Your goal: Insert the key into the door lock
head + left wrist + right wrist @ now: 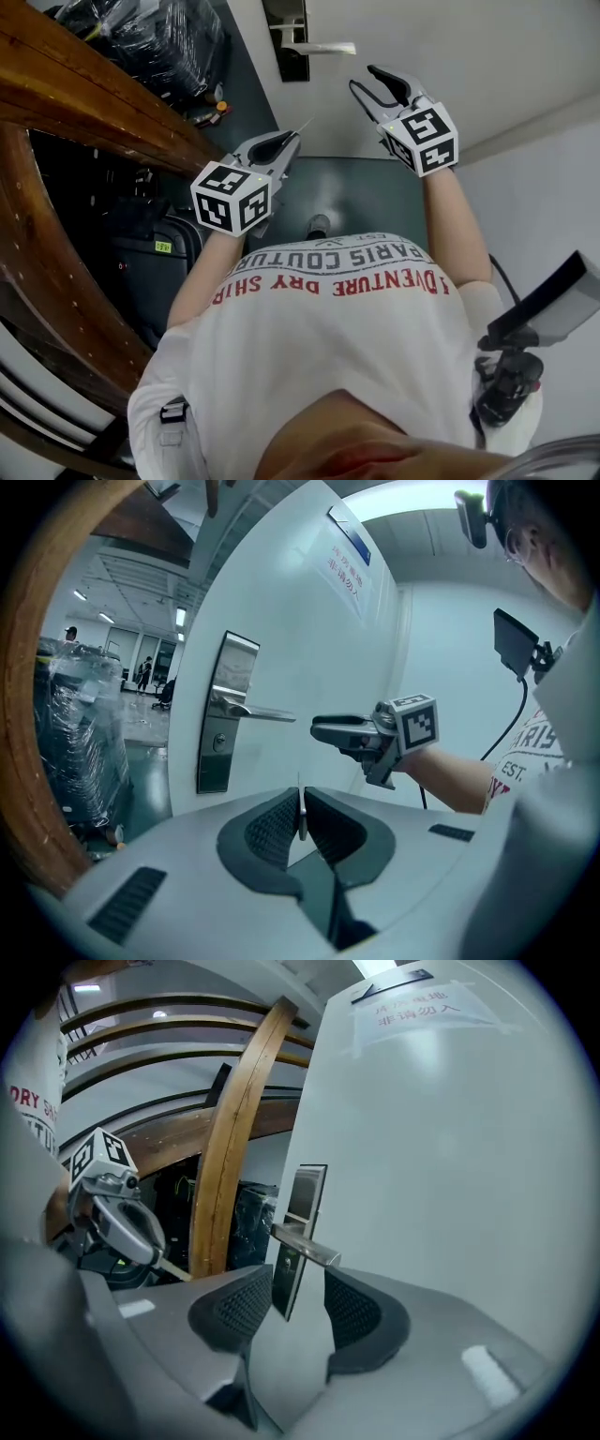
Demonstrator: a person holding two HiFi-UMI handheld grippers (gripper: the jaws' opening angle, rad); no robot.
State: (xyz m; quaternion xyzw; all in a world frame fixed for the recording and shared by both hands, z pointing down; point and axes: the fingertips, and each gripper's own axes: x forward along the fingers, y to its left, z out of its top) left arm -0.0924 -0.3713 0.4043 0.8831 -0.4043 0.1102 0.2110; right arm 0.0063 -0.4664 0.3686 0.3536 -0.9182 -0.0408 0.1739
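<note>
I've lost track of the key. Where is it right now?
In the left gripper view, the key is pinched in the left gripper, short of the lock plate.

A curved wooden beam (84, 89) rises beside a plastic-wrapped bundle (164, 42).

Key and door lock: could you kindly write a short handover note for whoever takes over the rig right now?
Left gripper: jaws shut on the key, which points toward the door.
Right gripper: jaws open and empty, just off the handle end, not touching it.
The keyhole sits in the lock plate below the handle.
Done: key gripped.
Left: bring the key to the keyhole and insert it.
</note>
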